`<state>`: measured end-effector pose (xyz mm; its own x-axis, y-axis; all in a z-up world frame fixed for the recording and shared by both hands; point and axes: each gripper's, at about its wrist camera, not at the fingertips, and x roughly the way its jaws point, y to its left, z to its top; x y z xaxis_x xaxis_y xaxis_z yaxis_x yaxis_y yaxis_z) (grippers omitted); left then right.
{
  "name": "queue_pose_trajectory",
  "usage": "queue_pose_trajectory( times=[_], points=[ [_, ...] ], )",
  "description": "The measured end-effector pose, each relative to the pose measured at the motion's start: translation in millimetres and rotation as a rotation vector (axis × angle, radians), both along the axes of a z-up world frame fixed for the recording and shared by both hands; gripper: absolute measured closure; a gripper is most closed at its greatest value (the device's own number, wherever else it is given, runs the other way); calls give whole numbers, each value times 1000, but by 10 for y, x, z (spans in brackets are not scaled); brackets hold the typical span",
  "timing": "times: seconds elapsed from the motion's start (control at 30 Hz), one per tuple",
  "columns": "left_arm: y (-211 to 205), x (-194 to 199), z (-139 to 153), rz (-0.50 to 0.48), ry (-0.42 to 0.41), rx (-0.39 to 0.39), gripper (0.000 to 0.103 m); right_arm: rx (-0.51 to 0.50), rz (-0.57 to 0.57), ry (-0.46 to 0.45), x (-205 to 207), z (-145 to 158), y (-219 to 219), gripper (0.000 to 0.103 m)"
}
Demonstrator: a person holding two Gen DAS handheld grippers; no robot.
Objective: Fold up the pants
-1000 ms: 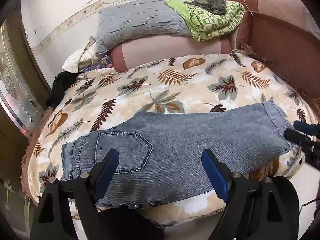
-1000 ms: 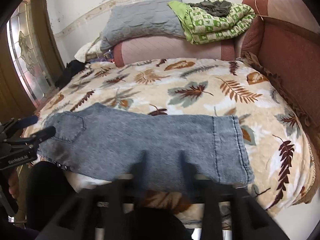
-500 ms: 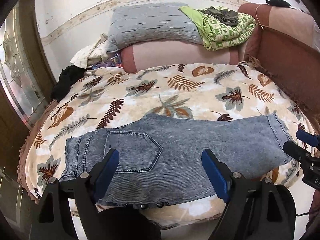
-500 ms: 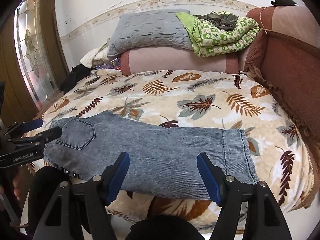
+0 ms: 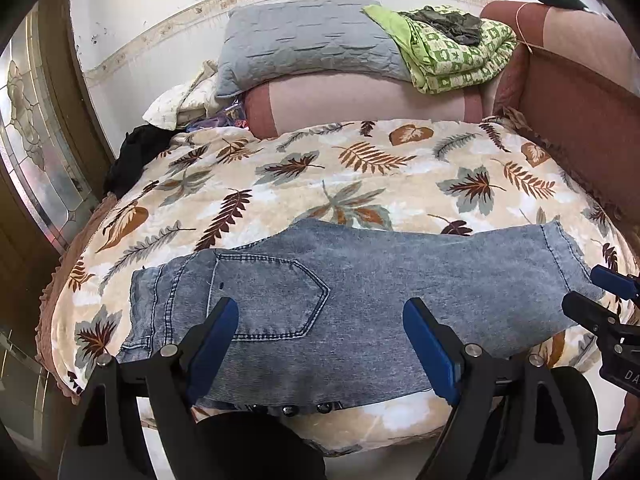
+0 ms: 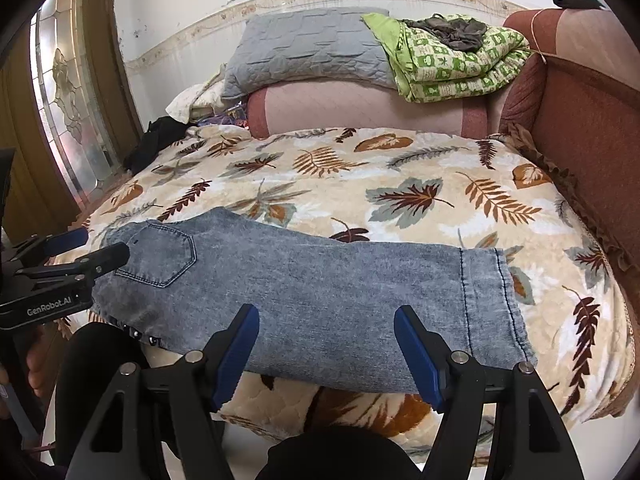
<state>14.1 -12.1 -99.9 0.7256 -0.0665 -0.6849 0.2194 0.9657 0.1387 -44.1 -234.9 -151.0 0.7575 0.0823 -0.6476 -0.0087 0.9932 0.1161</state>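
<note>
Pants point(image 5: 360, 288), grey-blue denim, are laid flat along the near edge of the leaf-print bedspread point(image 5: 360, 168), waistband toward the left edge, hems toward the right. Left gripper point(image 5: 320, 332) is held wide open above the pocket end, nothing gripped. Right gripper point(image 6: 326, 340) is likewise open above the leg end, empty. No containers are seen.

Blue pants on a leafy blanket

The pants point(image 5: 360, 300) are faded blue with darker stitching. Under them, the blanket point(image 5: 360, 168) is cream with brown, orange and grey leaves. Behind the blanket sit a grey pillow point(image 5: 304, 52) and a green-and-white patterned quilt point(image 5: 452, 60).
</note>
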Motion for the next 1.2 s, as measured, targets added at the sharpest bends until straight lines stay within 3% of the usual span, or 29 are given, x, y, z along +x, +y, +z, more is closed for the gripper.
queue_pose_trajectory(
  times=[1.2],
  points=[
    [-13, 52, -90, 1, 24, 15, 18, 18, -13, 39, 84, -114, -53, 30]
  ],
)
